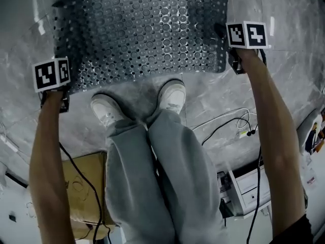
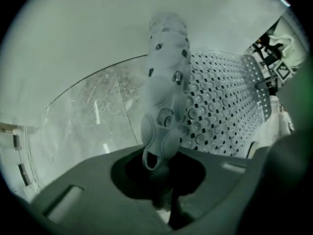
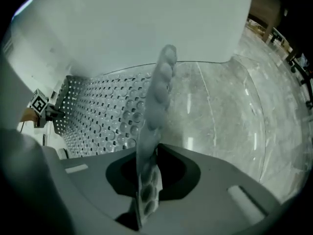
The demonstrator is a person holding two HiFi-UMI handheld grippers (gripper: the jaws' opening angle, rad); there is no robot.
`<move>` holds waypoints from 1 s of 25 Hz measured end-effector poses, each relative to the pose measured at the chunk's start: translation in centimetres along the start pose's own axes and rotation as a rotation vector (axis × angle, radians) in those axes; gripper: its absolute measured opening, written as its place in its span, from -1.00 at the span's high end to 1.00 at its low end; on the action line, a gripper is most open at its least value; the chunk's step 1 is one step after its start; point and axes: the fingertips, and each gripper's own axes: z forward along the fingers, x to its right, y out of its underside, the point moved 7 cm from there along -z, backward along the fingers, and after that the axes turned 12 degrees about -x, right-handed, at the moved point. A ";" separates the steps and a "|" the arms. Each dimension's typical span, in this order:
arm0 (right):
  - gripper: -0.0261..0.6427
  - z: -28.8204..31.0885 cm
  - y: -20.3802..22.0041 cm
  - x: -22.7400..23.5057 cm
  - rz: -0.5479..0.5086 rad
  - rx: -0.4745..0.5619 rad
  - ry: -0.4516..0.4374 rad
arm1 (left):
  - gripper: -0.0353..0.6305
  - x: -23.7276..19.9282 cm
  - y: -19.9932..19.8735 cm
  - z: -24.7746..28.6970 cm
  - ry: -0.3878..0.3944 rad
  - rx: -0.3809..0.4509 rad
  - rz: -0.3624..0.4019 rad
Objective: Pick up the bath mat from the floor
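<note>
The left gripper (image 2: 159, 173) pinches a bunched corner of the translucent grey perforated rubber bath mat (image 2: 220, 97) between its closed jaws. The right gripper (image 3: 146, 180) likewise clamps the mat's opposite corner, which stands up thin between its jaws. The mat spreads taut from one gripper to the other over the grey marbled floor (image 1: 284, 85). Between the two grippers, just beside the mat's near edge, stand the person's white sneakers (image 1: 172, 96). Farther back, behind the left gripper, lies a brown cardboard box (image 1: 81, 187).
</note>
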 end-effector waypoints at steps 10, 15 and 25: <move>0.83 -6.4 1.7 -7.5 -0.029 0.044 -0.063 | 0.83 4.1 3.3 -8.1 0.112 -0.002 0.132; 0.83 -10.2 1.5 -10.4 -0.026 0.048 -0.075 | 0.83 5.2 3.6 -12.8 0.140 0.010 0.170; 0.84 -17.6 3.2 -16.8 -0.050 0.092 -0.136 | 0.83 8.9 7.0 -21.2 0.244 0.065 0.155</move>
